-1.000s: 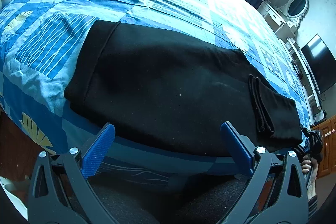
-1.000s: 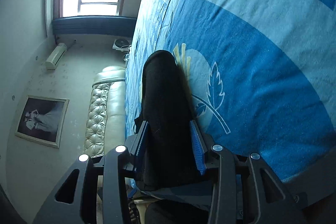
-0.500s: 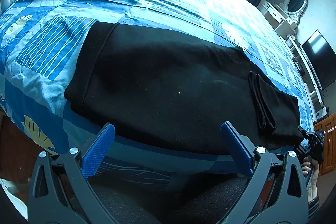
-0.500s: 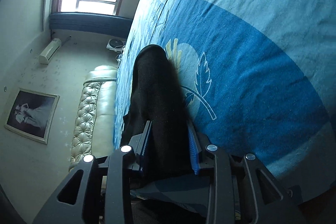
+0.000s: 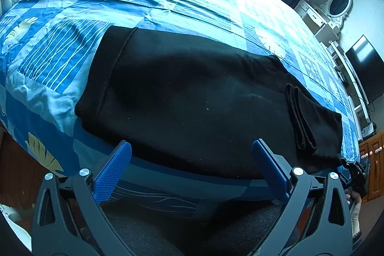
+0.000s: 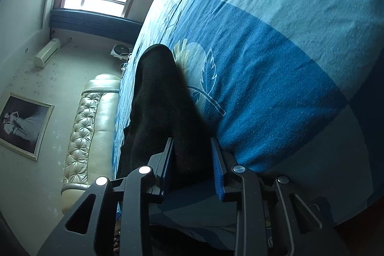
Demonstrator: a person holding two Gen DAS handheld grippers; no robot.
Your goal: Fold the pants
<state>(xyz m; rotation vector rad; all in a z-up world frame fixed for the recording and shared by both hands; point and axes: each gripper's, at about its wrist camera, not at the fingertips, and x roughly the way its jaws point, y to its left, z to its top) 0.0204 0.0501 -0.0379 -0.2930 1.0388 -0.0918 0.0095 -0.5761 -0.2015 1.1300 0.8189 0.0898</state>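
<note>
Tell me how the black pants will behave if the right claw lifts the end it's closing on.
Likely floppy: the black pants lie limp, following the bedspread. Probably only the cuff end rises and the rest drags. The right claw, jaws just closing with fabric between the pads, seems to hold several layers, so inner layers may slip. The left claw stands open, unhelpful.

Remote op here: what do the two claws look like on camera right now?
Both match. The left claw has dark grey plastic arms with triangular cut-outs, silver pivot bolts and blue ribbed pads on its fingers. The right claw has the same build: grey frame, silver bolts, blue pads. No cables or markings are visible.
</note>
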